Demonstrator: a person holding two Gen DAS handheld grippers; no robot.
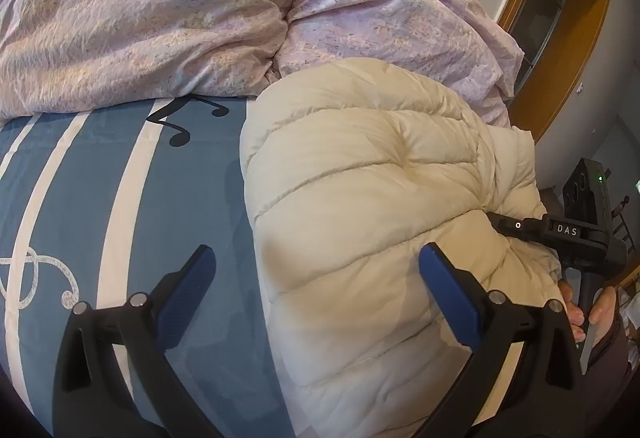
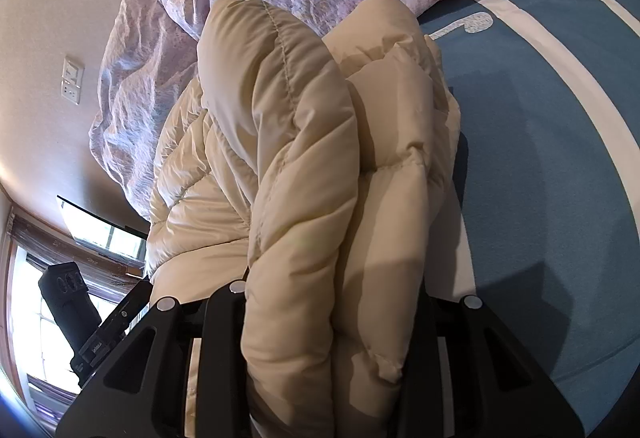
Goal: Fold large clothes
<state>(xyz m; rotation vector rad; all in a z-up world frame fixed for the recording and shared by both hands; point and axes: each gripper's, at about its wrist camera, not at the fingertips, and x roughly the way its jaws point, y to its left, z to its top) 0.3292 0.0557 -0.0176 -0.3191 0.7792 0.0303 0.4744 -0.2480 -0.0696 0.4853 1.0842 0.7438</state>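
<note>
My left gripper [image 1: 316, 278] hangs with fingers wide apart, nothing between them yet; the left finger sits over the blue sheet [image 1: 80, 197], the right finger over the cream puffer jacket [image 1: 360, 177]. The jacket lies bunched on the bed, ahead of and between my left fingertips toward the right one, with the pink duvet [image 1: 140, 17] piled beyond it.

My right gripper [image 2: 332, 318] is clamped on a thick doubled-over wad of the jacket [image 2: 304, 157], padding bulging straight out between the fingers and hiding the tips.

Step, I'd say: mid-fold, right side holding a gathered edge, left free to take the opposite edge.

Next move probably calls for bringing the left fingers down onto a jacket hem and closing. Puffy fill is slippery, so bite deep or it'll squirm out.
</note>
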